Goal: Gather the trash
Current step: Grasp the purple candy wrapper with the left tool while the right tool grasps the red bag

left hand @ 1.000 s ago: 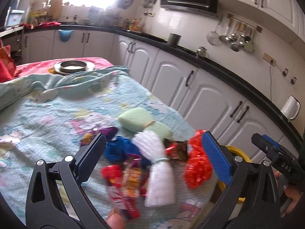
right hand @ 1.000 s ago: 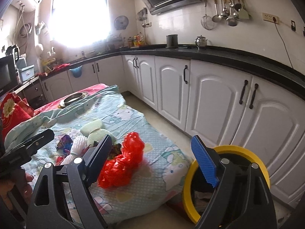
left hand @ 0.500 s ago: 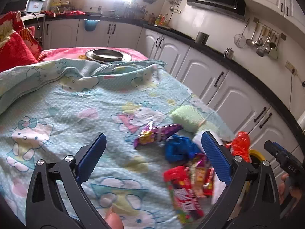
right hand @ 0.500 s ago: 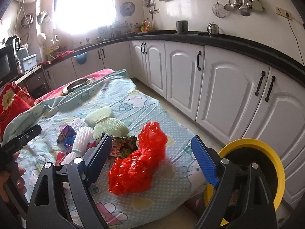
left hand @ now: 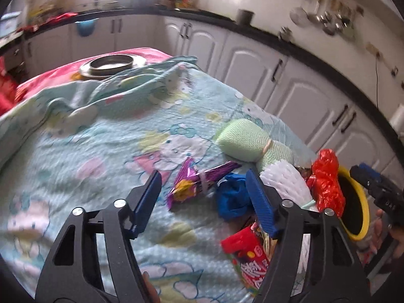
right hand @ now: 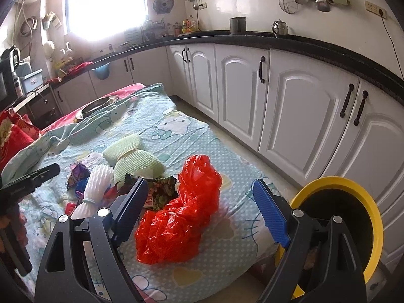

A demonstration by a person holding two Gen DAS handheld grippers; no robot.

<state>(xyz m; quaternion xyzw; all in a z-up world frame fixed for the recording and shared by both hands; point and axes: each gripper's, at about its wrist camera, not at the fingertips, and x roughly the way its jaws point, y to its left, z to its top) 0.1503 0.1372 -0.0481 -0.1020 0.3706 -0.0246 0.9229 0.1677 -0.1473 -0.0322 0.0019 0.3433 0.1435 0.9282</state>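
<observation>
Trash lies in a pile on the cartoon-print cloth [left hand: 83, 151]. My left gripper [left hand: 204, 192] is open and empty, its jaws either side of a purple foil wrapper [left hand: 199, 179], beside a blue crumpled bag [left hand: 233, 197]. A red snack packet [left hand: 248, 255], white foam net [left hand: 285, 184] and green foam nets [left hand: 242, 142] lie close by. My right gripper [right hand: 199, 202] is open and empty just above a red plastic bag [right hand: 181, 217]. A yellow-rimmed bin [right hand: 353, 209] stands on the floor at the table's right corner.
A metal dish [left hand: 112, 63] sits at the far end of the table on a pink cloth. White cabinets [right hand: 290, 106] under a black counter run along the right. A red cushion [right hand: 10, 136] lies at the far left.
My left gripper has moved closer to the pile and its jaws have narrowed around the purple wrapper. My right gripper has moved nearer the red bag.
</observation>
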